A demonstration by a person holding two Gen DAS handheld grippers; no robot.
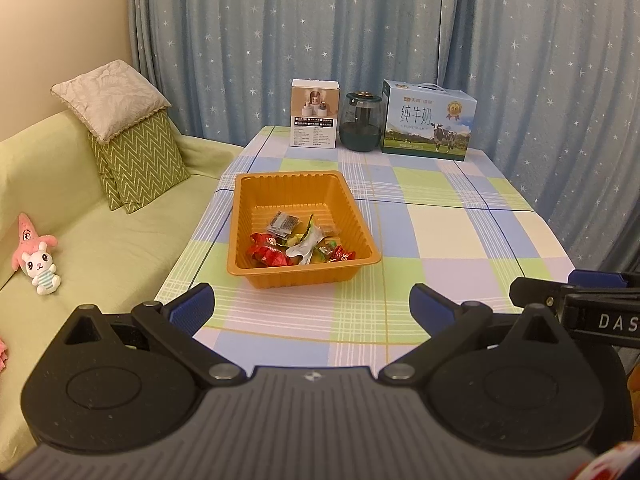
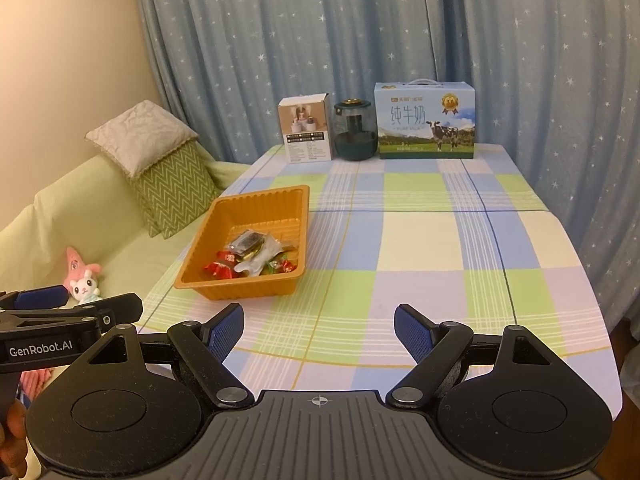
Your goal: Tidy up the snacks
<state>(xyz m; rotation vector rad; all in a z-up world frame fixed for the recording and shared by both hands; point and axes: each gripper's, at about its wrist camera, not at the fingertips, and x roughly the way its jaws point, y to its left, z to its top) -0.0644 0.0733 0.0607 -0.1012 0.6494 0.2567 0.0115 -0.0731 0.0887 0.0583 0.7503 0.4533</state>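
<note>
Broad bare checked tablecloth (image 2: 440, 240) right of orange tray (image 1: 248, 216): free passage. Near table edge ahead of both grippers unobstructed. Tray walls ring snack wrappers (image 1: 296, 242); access from above. 3 obstacles line far edge: white box (image 1: 315, 113), glass jar (image 1: 360, 122), milk carton (image 1: 428, 120). Curtain (image 1: 360, 20) behind.

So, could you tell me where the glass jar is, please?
At the table's far edge by the curtain, the glass jar stands between the small white box and the milk carton.
</note>
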